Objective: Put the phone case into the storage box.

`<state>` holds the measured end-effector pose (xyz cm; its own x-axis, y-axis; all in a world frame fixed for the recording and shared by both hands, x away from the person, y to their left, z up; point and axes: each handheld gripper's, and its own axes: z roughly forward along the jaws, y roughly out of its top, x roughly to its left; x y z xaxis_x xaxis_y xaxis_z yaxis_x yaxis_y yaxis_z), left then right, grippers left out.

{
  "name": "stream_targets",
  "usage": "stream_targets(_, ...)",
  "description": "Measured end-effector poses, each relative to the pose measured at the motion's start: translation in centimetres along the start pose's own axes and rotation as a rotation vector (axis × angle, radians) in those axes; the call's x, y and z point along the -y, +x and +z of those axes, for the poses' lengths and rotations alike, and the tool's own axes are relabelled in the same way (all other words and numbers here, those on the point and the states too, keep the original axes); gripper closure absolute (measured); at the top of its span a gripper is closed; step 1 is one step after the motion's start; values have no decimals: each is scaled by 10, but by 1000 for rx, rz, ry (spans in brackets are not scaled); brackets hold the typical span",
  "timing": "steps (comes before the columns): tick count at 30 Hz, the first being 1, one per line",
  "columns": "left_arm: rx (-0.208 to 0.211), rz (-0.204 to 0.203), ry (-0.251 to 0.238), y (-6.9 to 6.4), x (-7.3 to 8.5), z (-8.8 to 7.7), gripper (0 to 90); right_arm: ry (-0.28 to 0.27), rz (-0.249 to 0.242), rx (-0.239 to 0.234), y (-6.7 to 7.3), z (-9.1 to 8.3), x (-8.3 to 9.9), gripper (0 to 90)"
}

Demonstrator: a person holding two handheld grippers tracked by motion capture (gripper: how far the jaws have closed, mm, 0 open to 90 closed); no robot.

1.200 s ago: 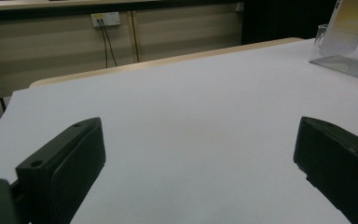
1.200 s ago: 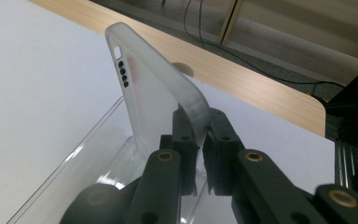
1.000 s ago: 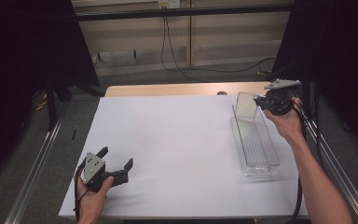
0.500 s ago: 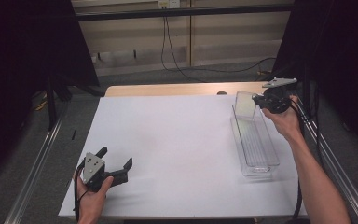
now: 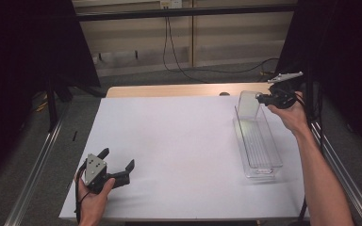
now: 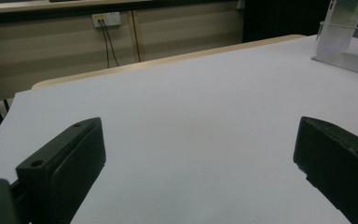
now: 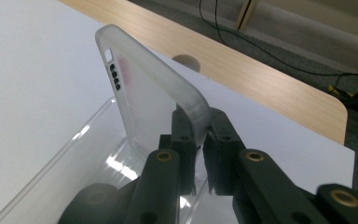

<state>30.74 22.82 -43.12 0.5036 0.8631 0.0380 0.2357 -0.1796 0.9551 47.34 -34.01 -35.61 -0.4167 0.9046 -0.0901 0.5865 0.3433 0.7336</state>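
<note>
Rested at the near left corner of the white table sheet (image 5: 184, 155): the left gripper (image 5: 118, 172), held low in the left hand (image 5: 93, 200), jaws spread wide with nothing but bare sheet between them — plain in the left gripper view, where the two black pads (image 6: 81, 158) stood well apart over the white surface. Lay matte and unmarked, that sheet, across nearly the whole tabletop, with a strip of light wood table edge (image 5: 169, 90) left showing along the far side and a small round hole in it near the right.

Stood on the right side of the sheet: a long clear plastic bin (image 5: 259, 150), its length running near to far. Stretched along its right side: the right forearm. Held at the bin's far end, just above the rim: a frosted translucent phone case (image 5: 248, 104), upright on its edge. Clamped on the case's corner from the right, tight together: the right gripper (image 7: 199, 135), its pads pressed on either side of the thin wall, camera cut-out at the top.

Ran down both sides of the table: metal rails (image 5: 33, 174) on a grey floor. Hung beyond, left and right: dark curtains. Closed off the far end: a pale panelled wall (image 5: 226, 42) with a socket and black cables (image 5: 174, 52) trailing to the floor.
</note>
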Motion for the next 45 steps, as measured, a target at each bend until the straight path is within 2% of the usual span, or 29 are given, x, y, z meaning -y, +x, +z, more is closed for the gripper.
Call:
stream_targets(1, 1, -10, -4, 0, 0, 0, 22, 6, -2, 3, -1, 0, 0, 828)
stream_targets(8, 0, -3, -3, -1, 0, 0, 22, 2, 31, 3, -5, 3, 0, 822)
stream_targets(12, -1, -8, -6, 0, 0, 0, 23, 0, 32, 3, -6, 4, -1, 820)
stream_targets(27, 4, 12, -1, 0, 0, 0, 23, 0, 50, 7, -8, 7, -3, 810)
stream_targets(35, -1, -1, -4, 0, 0, 0, 23, -6, 57, 10, -8, 9, -3, 805)
stream_targets(45, -1, 5, -2, 1, 0, -1, 23, -11, 72, 4, -8, 9, -3, 772)
